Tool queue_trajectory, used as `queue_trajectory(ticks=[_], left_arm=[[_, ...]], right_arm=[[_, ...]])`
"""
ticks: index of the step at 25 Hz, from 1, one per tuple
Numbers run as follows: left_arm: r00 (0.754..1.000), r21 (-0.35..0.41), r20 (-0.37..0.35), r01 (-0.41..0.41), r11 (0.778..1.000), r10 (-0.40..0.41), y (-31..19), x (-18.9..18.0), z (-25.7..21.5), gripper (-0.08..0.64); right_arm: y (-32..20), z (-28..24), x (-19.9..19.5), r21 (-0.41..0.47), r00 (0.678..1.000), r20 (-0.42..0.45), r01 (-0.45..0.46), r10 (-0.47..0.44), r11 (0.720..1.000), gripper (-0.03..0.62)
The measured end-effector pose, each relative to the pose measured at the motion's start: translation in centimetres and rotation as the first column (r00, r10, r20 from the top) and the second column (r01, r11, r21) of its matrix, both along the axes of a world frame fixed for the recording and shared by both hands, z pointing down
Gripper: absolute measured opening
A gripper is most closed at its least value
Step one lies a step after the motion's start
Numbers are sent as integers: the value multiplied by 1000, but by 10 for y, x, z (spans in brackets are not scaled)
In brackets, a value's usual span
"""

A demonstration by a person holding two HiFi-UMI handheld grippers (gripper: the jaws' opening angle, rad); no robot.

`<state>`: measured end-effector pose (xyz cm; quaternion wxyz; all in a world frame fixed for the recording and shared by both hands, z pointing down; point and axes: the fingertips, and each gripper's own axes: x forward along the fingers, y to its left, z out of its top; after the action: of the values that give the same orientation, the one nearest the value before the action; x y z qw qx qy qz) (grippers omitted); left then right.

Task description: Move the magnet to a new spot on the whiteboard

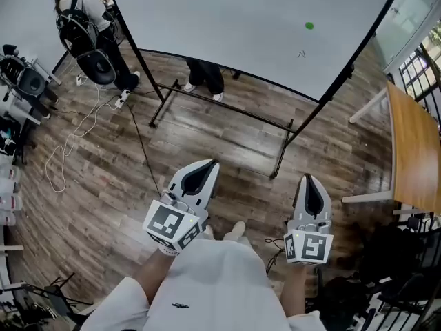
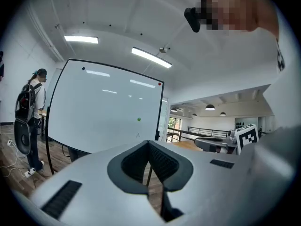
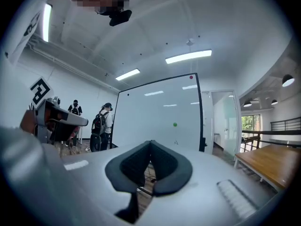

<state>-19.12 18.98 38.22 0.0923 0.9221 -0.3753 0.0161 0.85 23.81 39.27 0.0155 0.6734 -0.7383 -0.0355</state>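
Note:
A small green magnet [image 1: 309,25] sticks to the big whiteboard [image 1: 234,19] on its stand ahead of me, right of the board's middle, above a small pen mark. Both grippers are held low near my body, well short of the board. The left gripper [image 1: 206,166] is shut with nothing between its jaws, and so is the right gripper [image 1: 307,180]. The left gripper view has the magnet [image 2: 138,119] far off above the closed jaw tips [image 2: 148,145]. From the right gripper view, the magnet [image 3: 175,124] also sits on the distant board [image 3: 155,112], beyond that gripper [image 3: 151,144].
A person with a backpack [image 1: 86,19] stands at the board's left end, and someone's legs [image 1: 205,78] show behind it. The stand's black floor bars [image 1: 227,109] cross the wooden floor. Cables [image 1: 69,143] trail at left. A wooden table [image 1: 413,150] stands at right.

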Motion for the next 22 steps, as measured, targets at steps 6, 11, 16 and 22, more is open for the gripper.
queue_trajectory(ticks=[6, 11, 16, 22], left_arm=[[1000, 22, 6, -8, 1000, 8, 8, 43, 0, 6], [1000, 30, 11, 0, 1000, 0, 6, 71, 2, 6], [999, 11, 33, 5, 1000, -6, -7, 94, 12, 6], [1000, 5, 16, -8, 1000, 8, -55, 115, 13, 6]], right_arm=[[7, -5, 32, 42, 999, 41, 22, -24, 999, 12], [1, -6, 56, 59, 998, 31, 49, -51, 997, 12], [-15, 1, 77, 52, 997, 46, 61, -64, 997, 12], [-61, -2, 98, 64, 998, 44, 32, -35, 997, 12]])
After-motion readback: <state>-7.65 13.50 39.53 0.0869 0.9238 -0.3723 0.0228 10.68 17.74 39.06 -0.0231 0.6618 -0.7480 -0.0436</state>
